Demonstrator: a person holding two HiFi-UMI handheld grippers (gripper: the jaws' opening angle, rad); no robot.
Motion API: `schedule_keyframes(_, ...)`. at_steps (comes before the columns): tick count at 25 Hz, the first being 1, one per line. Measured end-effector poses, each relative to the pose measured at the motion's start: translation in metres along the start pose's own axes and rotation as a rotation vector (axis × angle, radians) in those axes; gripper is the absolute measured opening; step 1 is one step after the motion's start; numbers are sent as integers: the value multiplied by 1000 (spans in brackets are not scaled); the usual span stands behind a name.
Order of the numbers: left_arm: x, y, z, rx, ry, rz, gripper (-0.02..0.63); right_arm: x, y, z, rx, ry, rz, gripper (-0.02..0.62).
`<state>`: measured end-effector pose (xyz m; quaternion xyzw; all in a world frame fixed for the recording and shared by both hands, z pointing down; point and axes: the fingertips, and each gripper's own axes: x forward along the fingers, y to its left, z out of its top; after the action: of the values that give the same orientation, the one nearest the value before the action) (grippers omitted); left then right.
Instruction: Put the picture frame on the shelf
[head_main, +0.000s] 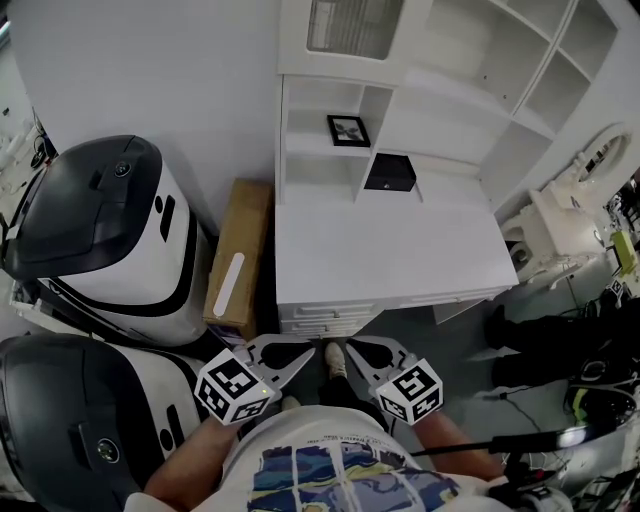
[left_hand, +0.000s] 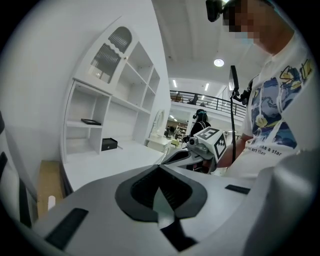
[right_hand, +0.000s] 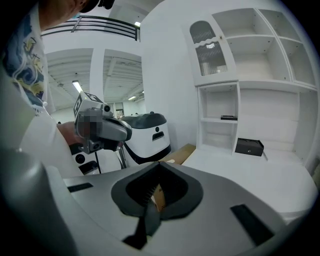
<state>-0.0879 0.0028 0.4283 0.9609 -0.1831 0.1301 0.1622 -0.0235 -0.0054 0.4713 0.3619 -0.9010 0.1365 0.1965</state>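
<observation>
— So, what are the two tools doing?

— Both are closed and empty. The left gripper (left_hand: 159, 167) has its jaws brought together tip to tip with nothing between them. The right gripper (right_hand: 159, 164) shows the same: tips meeting, no object in the gap. In the head view they are held low, close to the person's body. Their tips point toward each other over the floor, just in front of the white desk (head_main: 380, 250), and touch nothing.

— And the picture frame?

— The picture frame (head_main: 348, 130) is on the shelf, well apart from both grippers. It rests on the middle board of the narrow left-hand bay of the white shelf unit (head_main: 470, 110), which stands at the back of the desk top. It looks to lie flat on the board, dark-edged, toward the board's right end.

— Anything near it?

— A small black box (head_main: 390, 172) sits on the desk top below and to the right of it, at the foot of the unit. A long cardboard box (head_main: 240, 255) rests on the floor against the desk's left side. Two white-and-black machines (head_main: 110, 230) stand further left.
</observation>
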Motion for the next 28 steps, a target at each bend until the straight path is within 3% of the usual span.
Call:
schedule_keyframes(14,-10,10,1,-16,5,55,12,14,5,12,-45,7,53,25)
schedule_keyframes(28,-16,-2,-17,1,22,22,14,10,22,-1,-54,5,32,25)
